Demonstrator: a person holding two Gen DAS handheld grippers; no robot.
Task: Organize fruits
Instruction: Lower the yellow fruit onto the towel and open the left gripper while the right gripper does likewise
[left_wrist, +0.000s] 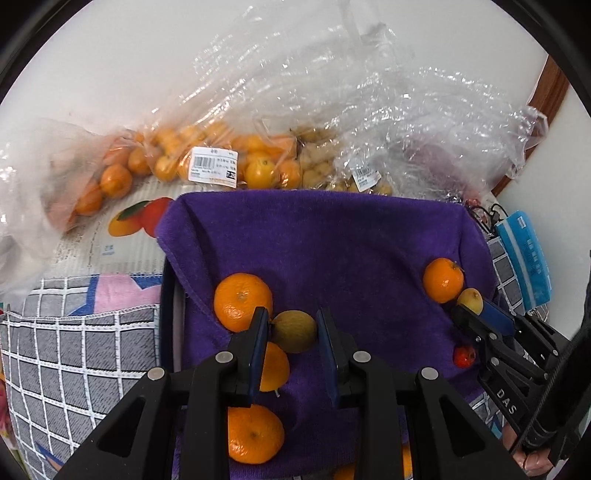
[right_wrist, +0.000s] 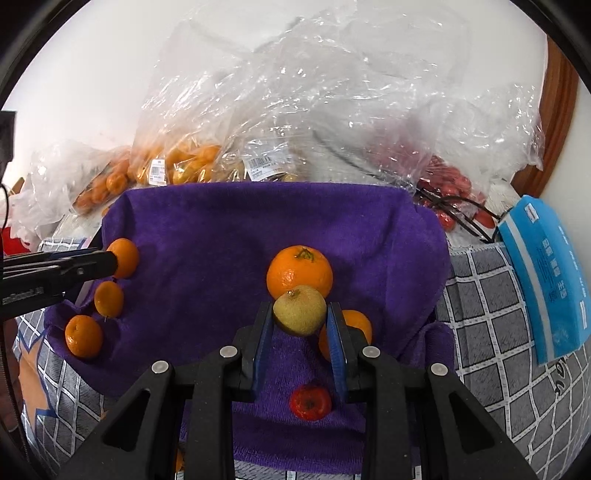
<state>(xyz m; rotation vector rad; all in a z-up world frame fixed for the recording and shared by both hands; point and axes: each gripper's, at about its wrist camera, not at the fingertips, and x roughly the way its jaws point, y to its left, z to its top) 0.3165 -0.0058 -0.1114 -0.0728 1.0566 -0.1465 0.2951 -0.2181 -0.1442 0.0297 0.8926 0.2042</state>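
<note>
The left wrist view alone shows a printed card with pictured fruit (left_wrist: 136, 221) lying beyond the purple towel (left_wrist: 332, 240), and a bag of oranges (left_wrist: 207, 158) with its barcode label close up; the right wrist view alone shows red fruit (right_wrist: 450, 184) inside the clear bags (right_wrist: 332, 110) at the back right, and more of the blue packet (right_wrist: 546, 280) on the checked cloth (right_wrist: 487, 332); the left gripper (left_wrist: 291, 328) is nearly closed, its blue pads pressing both sides of a yellow-green fruit (left_wrist: 294, 331) held just over the towel, beside three oranges (left_wrist: 242, 301); the right gripper (right_wrist: 300, 314) is likewise nearly closed on a second yellow-green fruit (right_wrist: 300, 309), in front of a stemmed orange (right_wrist: 299, 272) and above a small red fruit (right_wrist: 310, 403) lying on the towel; both grippers slant steeply down toward the towel, the left over its left part, the right over its right part; each appears from the side in the other's view.
</note>
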